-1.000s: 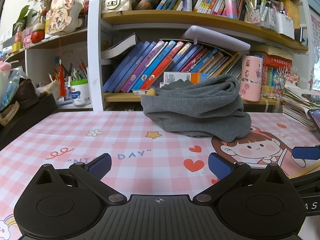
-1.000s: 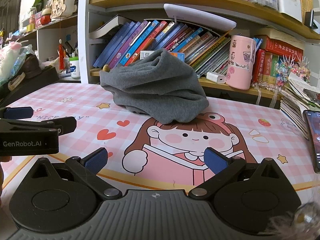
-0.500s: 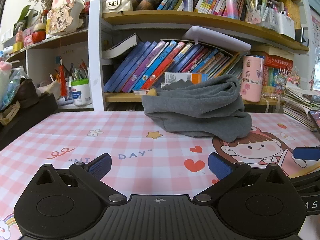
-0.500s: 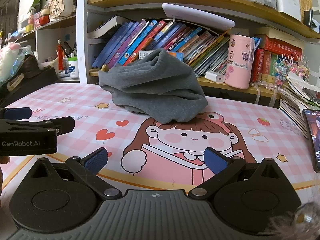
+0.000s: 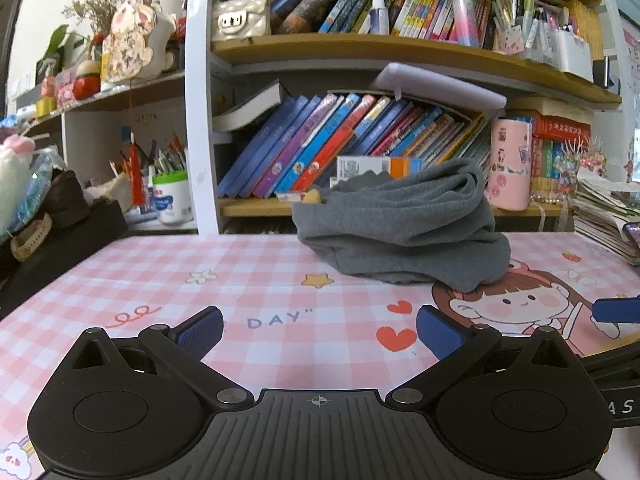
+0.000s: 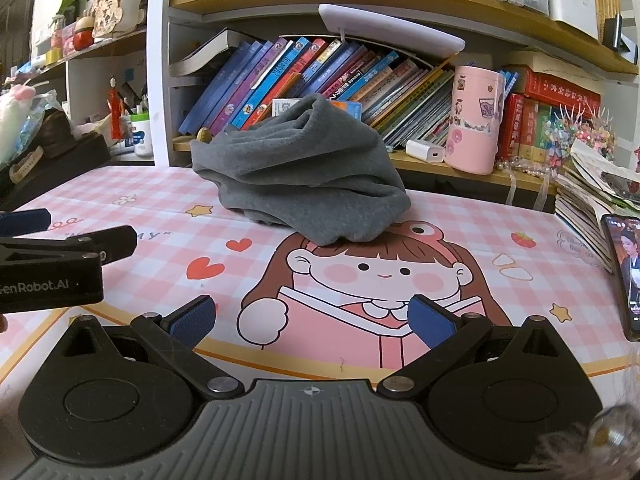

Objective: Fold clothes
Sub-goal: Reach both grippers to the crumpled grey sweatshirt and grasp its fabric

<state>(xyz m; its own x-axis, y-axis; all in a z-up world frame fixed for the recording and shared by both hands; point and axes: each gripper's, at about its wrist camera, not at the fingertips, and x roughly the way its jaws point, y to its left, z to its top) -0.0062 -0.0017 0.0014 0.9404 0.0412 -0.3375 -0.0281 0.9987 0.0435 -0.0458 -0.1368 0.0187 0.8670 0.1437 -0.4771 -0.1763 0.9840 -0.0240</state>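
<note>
A crumpled grey garment [image 5: 404, 228] lies in a heap at the far side of the pink checked table mat [image 5: 240, 280], just before the bookshelf. In the right wrist view the same grey garment [image 6: 304, 176] sits above the cartoon girl print. My left gripper [image 5: 318, 332] is open, low over the mat, well short of the garment, with nothing between its blue pads. My right gripper [image 6: 312, 320] is open too, over the cartoon girl, also short of the heap. The left gripper's fingers [image 6: 60, 248] show at the right wrist view's left edge.
A bookshelf full of books [image 5: 340, 144] stands right behind the garment. A pink cup [image 6: 476, 120] and a white charger [image 6: 426, 151] sit on its lower ledge. A stack of papers [image 6: 596, 196] and a lit phone [image 6: 628, 276] lie at the right. Dark bags [image 5: 52, 232] crowd the left edge.
Both grippers have edged slightly forward towards the garment. Both stay open, and the garment has not moved.
</note>
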